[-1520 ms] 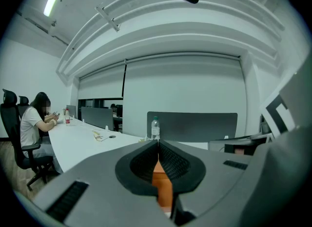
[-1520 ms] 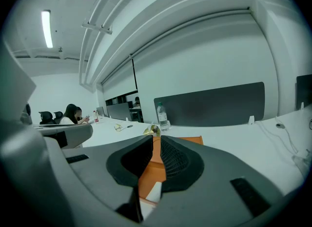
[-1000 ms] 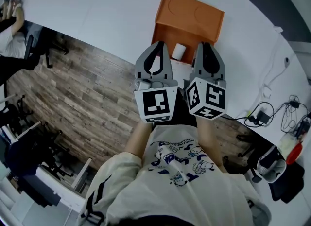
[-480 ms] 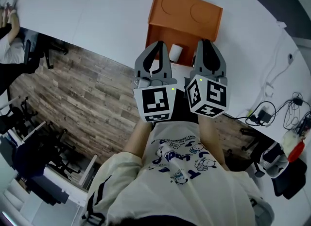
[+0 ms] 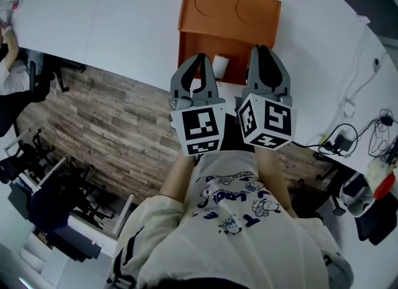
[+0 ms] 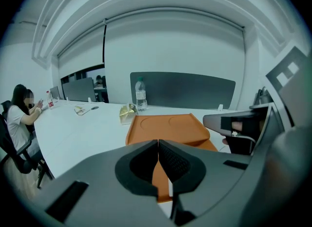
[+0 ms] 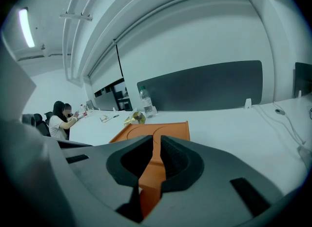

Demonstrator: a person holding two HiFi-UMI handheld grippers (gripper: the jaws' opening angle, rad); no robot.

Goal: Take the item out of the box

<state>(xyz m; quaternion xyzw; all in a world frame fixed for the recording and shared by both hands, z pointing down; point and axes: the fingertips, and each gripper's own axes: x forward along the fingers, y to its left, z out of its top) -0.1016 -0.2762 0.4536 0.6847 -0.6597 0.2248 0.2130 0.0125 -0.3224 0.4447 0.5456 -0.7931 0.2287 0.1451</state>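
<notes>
Box (image 5: 229, 9) holds white item (image 5: 219, 65), gold packet (image 6: 127, 113) beyond.

Orange box (image 5: 229, 15), white table (image 5: 118, 27), brown wood-grain floor (image 5: 93, 123).

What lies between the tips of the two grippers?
A small white item at the orange box's open front, seen in the head view between the left gripper and the right gripper.

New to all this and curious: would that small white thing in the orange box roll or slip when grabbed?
The white item looks like a small cylinder, so it may roll if nudged. It's far smaller than the box, so probably light. Its surface looks smooth, so a loose grip might slip.
</notes>
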